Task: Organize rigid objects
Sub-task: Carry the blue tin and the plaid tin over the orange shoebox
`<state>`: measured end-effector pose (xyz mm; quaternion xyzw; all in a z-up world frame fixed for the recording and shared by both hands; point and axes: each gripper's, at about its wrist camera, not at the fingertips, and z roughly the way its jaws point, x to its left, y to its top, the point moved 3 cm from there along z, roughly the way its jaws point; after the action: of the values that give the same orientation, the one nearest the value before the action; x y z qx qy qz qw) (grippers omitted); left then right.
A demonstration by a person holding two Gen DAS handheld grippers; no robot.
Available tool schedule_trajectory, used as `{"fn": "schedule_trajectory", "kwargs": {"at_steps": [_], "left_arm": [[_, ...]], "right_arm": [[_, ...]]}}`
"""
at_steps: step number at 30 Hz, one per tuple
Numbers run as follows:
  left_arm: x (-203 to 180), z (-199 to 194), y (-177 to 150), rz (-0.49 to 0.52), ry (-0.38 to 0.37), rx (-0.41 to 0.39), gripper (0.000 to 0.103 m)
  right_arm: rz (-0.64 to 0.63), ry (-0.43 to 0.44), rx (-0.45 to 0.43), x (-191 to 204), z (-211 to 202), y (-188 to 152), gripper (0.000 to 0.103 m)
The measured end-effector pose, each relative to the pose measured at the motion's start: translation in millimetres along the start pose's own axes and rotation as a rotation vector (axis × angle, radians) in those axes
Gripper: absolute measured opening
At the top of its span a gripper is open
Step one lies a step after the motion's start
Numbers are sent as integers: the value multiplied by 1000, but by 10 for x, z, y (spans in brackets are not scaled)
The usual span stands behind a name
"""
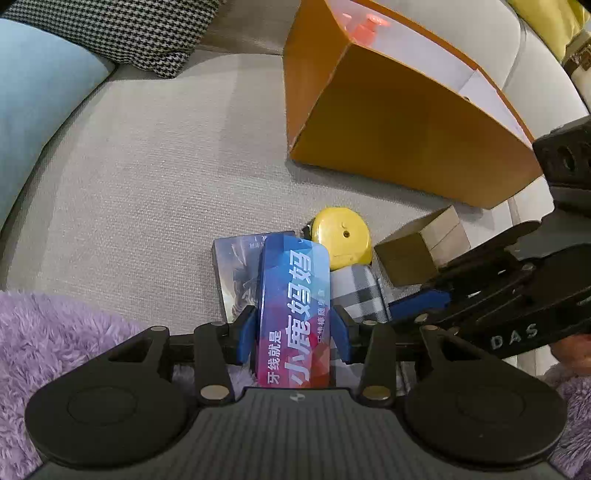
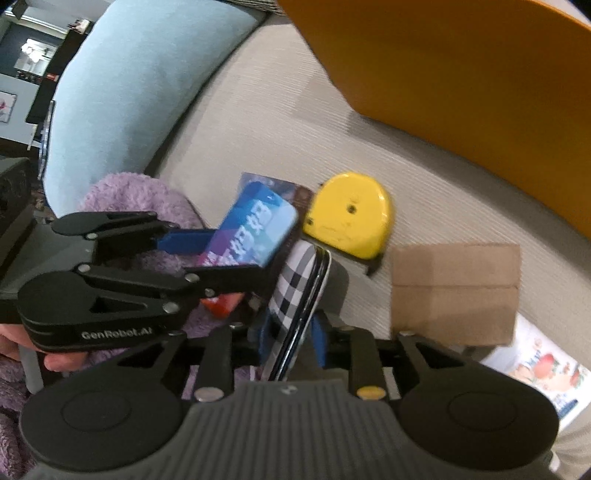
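Note:
My left gripper (image 1: 293, 334) is shut on a blue and red floss-pick box (image 1: 293, 306) with white Chinese lettering, held above the grey sofa seat (image 1: 147, 184). That box also shows in the right wrist view (image 2: 255, 229). My right gripper (image 2: 291, 339) is shut on a phone in a grey plaid case (image 2: 299, 284), held edge-on; it also shows in the left wrist view (image 1: 358, 291). A yellow tape measure (image 1: 341, 236) lies on the seat just beyond both grippers. A small cardboard box (image 1: 421, 254) lies to its right. A dark picture card (image 1: 236, 273) lies under the floss box.
A large orange box (image 1: 399, 110), open with a white inside, stands at the back right. A light blue cushion (image 1: 40, 103) and a houndstooth cushion (image 1: 122, 29) lie at the back left. A purple fluffy blanket (image 1: 55, 332) lies at the near left. A printed leaflet (image 2: 543, 373) lies at the right.

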<state>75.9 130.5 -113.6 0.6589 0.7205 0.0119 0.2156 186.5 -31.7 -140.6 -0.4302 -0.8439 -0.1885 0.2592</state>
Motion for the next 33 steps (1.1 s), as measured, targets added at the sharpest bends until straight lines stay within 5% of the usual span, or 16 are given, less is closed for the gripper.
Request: {"fn": "schedule_trajectory", "kwargs": {"at_steps": [18,33], "left_arm": [[36,-73,45,-82,-49,-36,48],[-203,-522,407,-60,-89,-147,48]], "right_arm": [[-80,-68,-46,105,-170,4,18],[-73,-75,-256,162,-948,53,18]]}}
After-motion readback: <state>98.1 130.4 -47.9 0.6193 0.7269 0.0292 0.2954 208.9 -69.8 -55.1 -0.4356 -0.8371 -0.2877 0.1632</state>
